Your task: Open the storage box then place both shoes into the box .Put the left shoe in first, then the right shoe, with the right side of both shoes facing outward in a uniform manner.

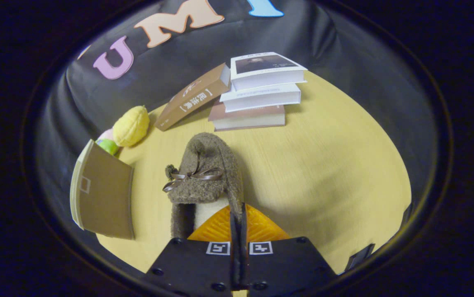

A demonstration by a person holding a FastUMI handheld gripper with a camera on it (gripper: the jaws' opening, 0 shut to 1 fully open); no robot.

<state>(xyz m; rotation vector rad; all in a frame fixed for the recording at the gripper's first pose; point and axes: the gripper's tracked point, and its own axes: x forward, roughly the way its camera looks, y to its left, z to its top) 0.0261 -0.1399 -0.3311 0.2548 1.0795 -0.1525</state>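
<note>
1. Nearest, the gripper (238, 214) has its two fingers pressed together, pinching the right-hand side wall of a brown fuzzy slipper (206, 177) near its heel opening.
2. The slipper points away from the fingers, toe far, heel close. A thin brown ribbon bow (191, 176) lies across its upper, and a pale lining shows inside the opening.
3. Under and around the slipper is a light wooden table (323, 173), bare to the right of the fingers.
4. Left of the slipper, apart from it, stands a brown cardboard panel (107, 198) with pale edges, tilted; it may be the storage box or its lid, but I cannot tell which.
5. Beyond that panel, a yellow lemon-shaped plush toy (131, 126) sits near the black cloth wall, with a small green and pink item (107, 144) just beside it, partly hidden by the panel.
6. Farthest, beyond the slipper's toe, is a stack of three books (259, 93), with a brown book (193, 99) leaning against its left side.
</note>
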